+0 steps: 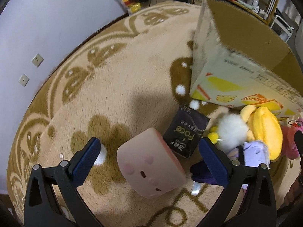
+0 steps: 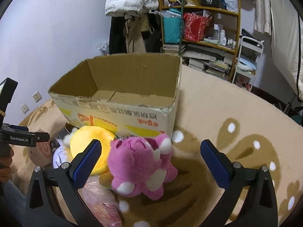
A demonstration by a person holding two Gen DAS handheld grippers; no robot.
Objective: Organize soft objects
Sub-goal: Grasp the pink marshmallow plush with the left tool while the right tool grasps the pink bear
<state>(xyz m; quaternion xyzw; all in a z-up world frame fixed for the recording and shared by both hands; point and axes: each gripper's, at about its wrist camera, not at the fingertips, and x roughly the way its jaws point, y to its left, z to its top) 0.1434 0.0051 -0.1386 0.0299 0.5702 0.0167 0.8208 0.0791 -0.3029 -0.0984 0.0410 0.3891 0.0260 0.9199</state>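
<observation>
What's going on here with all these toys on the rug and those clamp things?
A person is tidying soft toys into a cardboard box, a hand-held gripper in each hand. The box looks empty so far. The left hand-held gripper is open around a pink cake-shaped cushion on the rug; the right hand-held gripper is open around a pink plush bear. A yellow plush and other toys lie beside the box.

A pale lavender wall [image 2: 56,28] backs the room, with two wall sockets [image 1: 37,60] set low on it; the floor is covered by a beige plush rug [image 1: 123,66] patterned in brown flowers; a wooden shelf unit [image 2: 210,43] crammed with books, bags and bottles stands at the far side; coats [image 2: 132,24] hang beside it; a white metal cart [image 2: 248,60] sits to its right.
</observation>
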